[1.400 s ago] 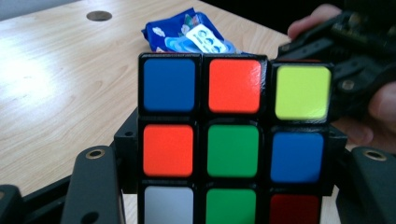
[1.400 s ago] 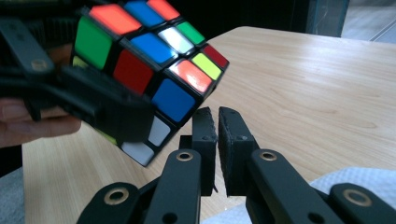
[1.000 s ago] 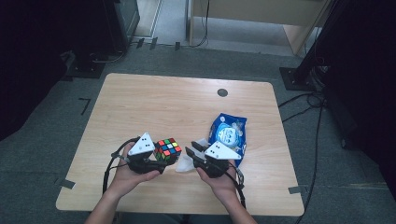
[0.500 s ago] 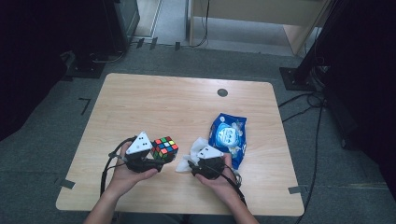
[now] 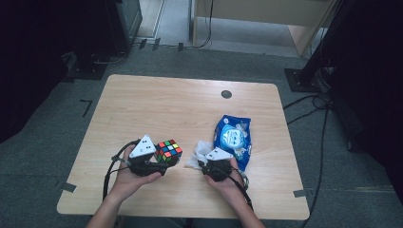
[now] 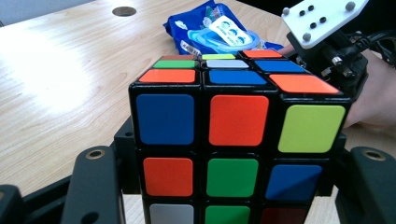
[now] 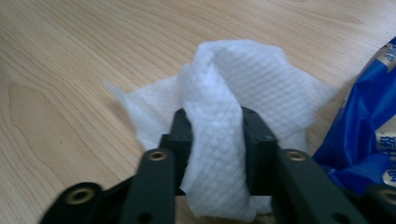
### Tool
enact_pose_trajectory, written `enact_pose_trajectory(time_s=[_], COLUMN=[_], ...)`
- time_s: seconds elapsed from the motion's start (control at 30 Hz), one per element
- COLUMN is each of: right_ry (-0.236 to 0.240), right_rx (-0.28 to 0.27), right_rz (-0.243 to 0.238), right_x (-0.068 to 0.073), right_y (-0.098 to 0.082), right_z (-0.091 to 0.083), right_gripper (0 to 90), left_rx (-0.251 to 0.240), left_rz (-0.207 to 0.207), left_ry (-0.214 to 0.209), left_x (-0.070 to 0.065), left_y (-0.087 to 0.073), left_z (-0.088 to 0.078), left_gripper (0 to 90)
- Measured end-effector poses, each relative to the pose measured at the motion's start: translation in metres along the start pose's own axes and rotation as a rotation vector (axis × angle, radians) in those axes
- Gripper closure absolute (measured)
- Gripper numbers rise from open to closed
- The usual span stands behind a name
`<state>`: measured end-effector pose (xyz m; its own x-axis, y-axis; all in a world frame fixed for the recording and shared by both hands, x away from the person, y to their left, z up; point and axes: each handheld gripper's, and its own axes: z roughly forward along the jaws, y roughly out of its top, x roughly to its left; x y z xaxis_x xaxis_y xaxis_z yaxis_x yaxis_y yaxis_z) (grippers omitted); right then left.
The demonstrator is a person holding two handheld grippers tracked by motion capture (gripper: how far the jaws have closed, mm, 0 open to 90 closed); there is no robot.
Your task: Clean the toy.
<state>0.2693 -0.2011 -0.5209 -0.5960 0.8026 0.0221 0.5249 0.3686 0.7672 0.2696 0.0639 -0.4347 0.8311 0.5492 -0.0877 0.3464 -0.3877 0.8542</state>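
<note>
While your left tool (image 5: 161,164) clamps the rigid, slick cube (image 5: 168,151) by opposite faces near the table's (image 5: 157,109) front edge, your right tool (image 7: 215,140) has just been closing and now pinches the wipe (image 7: 233,93). That wipe is light and limp beside the blue pack (image 5: 234,138), so grip its bunched fold.

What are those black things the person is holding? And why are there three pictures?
They are two hand-held grabbing tools, one in each hand, and each ends in a claw with two black jaws. One picture is taken from above the wooden table. The other two come from small cameras riding on the tools, looking along the jaws. The left claw is squeezed shut on a colourful puzzle cube. The right claw has just been closing, and a white wet wipe is pinched between its jaws. Beside that wipe lies a blue wipes pack. There is also a small dark round hole near the table's far edge.
</note>
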Motion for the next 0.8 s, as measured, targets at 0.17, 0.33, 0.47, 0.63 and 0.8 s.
enact_pose_trajectory(time_s=[0.17, 0.33, 0.47, 0.63, 0.8], right_ry=[-0.004, 0.036, 0.093, 0.195, 0.304], right_rx=[0.0, -0.188, -0.33, -0.375, -0.366], right_rz=[-0.015, 0.011, 0.007, 0.005, -0.012], right_x=[0.008, 0.017, 0.028, 0.044, 0.065], right_y=[0.002, 0.032, 0.049, 0.06, 0.062], right_z=[-0.004, -0.043, -0.075, -0.089, -0.084], right_gripper=[86.3, 86.8, 86.6, 86.4, 86.0], left_rx=[-0.005, 0.003, 0.024, 0.034, 0.044], left_rz=[0.009, 0.014, 0.043, 0.085, 0.167], left_ry=[-0.002, -0.001, 0.0, -0.008, -0.017], left_x=[-0.001, -0.001, -0.008, -0.02, -0.041], left_y=[-0.001, -0.004, -0.005, -0.004, -0.002], left_z=[0.001, 0.005, 0.012, 0.019, 0.027], left_gripper=[34.0, 34.0, 34.0, 34.0, 34.0])
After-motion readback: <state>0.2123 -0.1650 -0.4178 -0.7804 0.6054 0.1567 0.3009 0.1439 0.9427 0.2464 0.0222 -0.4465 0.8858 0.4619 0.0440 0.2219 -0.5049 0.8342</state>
